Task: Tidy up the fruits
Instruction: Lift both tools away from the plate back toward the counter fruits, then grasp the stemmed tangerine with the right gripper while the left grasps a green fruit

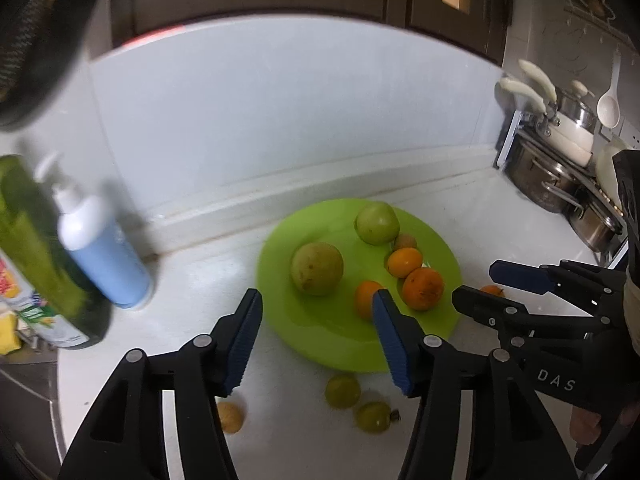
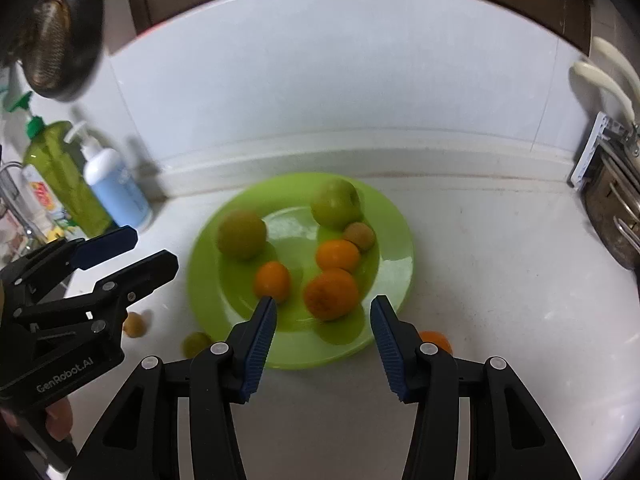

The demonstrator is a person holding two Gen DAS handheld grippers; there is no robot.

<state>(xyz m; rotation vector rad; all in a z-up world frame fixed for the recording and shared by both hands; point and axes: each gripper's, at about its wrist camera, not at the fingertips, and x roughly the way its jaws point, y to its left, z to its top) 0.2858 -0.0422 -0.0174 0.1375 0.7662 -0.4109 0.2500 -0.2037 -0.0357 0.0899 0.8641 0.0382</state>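
Observation:
A lime-green plate (image 1: pixel 320 332) (image 2: pixel 400 240) on the white counter holds a yellow-green pear-like fruit (image 1: pixel 317 268), a green apple (image 1: pixel 377 223), three oranges, the biggest (image 2: pixel 331 294) at the front, and a small brown fruit (image 2: pixel 359 236). Loose on the counter lie two small green fruits (image 1: pixel 342 391), a yellowish one (image 1: pixel 230 416) and a small orange (image 2: pixel 436 340) to the right of the plate. My left gripper (image 1: pixel 317 296) hovers open over the plate's near-left edge, nothing in it. My right gripper (image 2: pixel 323 302) hovers open above the plate's near edge, also holding nothing.
A blue-and-white pump bottle (image 1: pixel 102 256) and a green bottle (image 1: pixel 44 264) stand at the left by the wall. Steel pots (image 1: pixel 560 184) with white handles crowd the right. The tiled wall (image 1: pixel 280 112) runs close behind the plate.

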